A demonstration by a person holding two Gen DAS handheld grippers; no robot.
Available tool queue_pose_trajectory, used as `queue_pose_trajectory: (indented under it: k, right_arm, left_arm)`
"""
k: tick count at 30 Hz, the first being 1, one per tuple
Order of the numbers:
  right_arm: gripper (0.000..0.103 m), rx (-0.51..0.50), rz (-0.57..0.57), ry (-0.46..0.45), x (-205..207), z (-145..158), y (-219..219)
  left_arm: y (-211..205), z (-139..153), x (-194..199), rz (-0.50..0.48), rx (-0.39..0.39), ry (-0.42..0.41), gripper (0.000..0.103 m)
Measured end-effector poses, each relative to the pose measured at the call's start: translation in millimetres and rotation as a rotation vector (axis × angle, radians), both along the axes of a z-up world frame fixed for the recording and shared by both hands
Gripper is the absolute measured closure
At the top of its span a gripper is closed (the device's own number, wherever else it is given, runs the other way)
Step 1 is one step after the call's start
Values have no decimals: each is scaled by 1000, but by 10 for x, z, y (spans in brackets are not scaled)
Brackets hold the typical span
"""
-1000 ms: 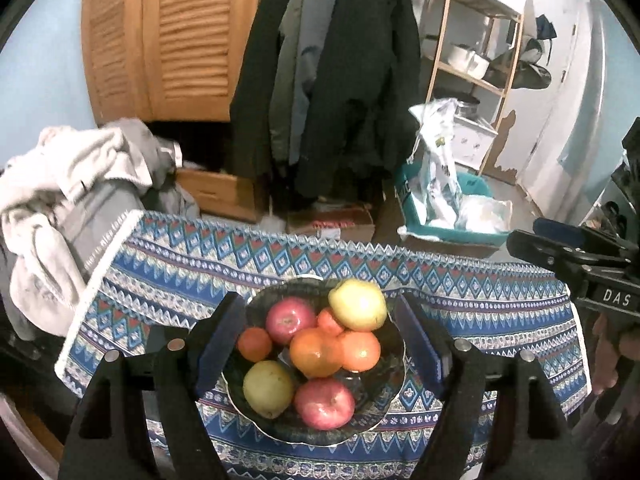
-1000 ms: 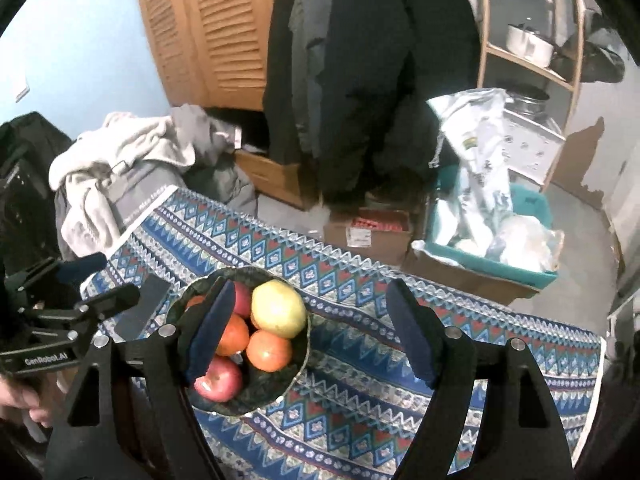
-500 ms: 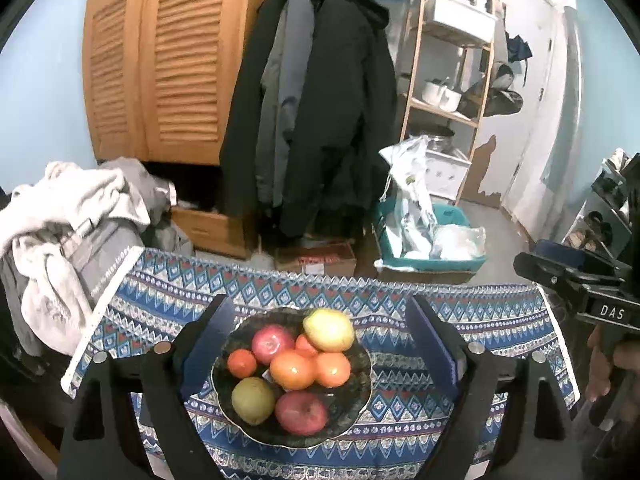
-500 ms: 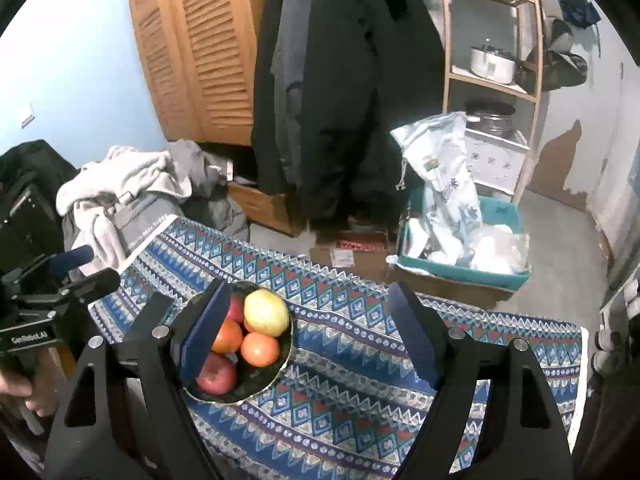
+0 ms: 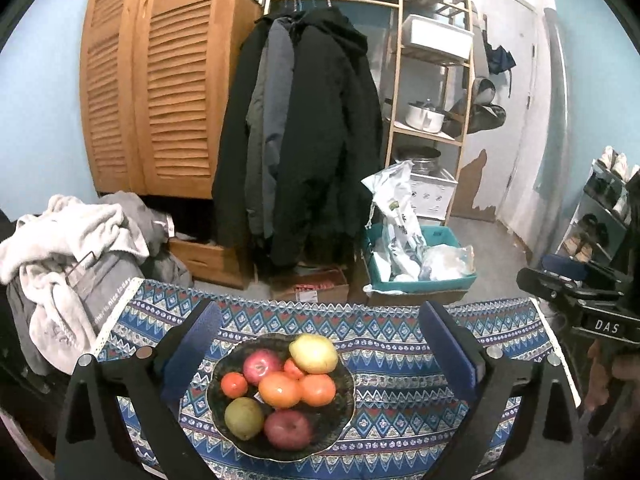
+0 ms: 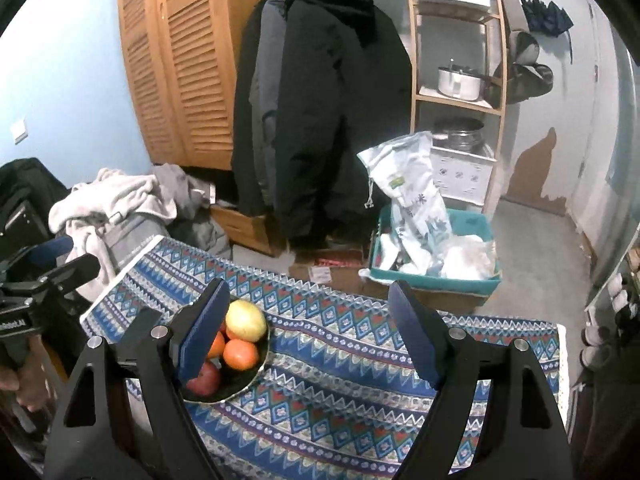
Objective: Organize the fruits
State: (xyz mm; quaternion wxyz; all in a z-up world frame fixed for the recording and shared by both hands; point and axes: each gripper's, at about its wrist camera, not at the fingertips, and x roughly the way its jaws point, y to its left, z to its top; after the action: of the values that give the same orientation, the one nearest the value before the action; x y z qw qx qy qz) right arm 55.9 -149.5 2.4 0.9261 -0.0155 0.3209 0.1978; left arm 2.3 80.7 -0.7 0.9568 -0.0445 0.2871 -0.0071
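A dark bowl (image 5: 343, 416) sits on the patterned tablecloth (image 5: 400, 364), filled with fruit. In it are a yellow apple (image 5: 314, 354), two red apples (image 5: 260, 366), oranges (image 5: 280, 390) and a green pear (image 5: 244, 418). My left gripper (image 5: 320, 344) hovers above and short of the bowl, its jaws opening wide with nothing between the pads. The right gripper (image 6: 308, 320) stands open and empty over the cloth, right of the bowl (image 6: 248, 380). Its left finger (image 6: 200, 328) hides part of the fruit.
The table's far edge drops to a floor holding a cardboard box (image 5: 316, 286) and a teal bin (image 5: 420, 264). A heap of clothes (image 5: 72, 248) lies past the left corner. Coats (image 5: 312, 140) and a shelf rack (image 5: 432, 120) stand behind.
Both grippers have drawn back and up from the bowl, which now looks smaller and lower in both views. The left jaws have spread wider.
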Motion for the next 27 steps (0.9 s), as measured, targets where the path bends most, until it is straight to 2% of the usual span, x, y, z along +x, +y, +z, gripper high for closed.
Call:
queue_pose_trajectory:
  k: [15,27]
  right_arm:
    - [22,-11,-46,-17,-46,-5,-196]
    - [22,-8,-36,-21,-53,29,-167]
  left_arm:
    - [-179,46,-19,-27,2,7,1]
    - [-195,70,-46,-29,-4,4,1]
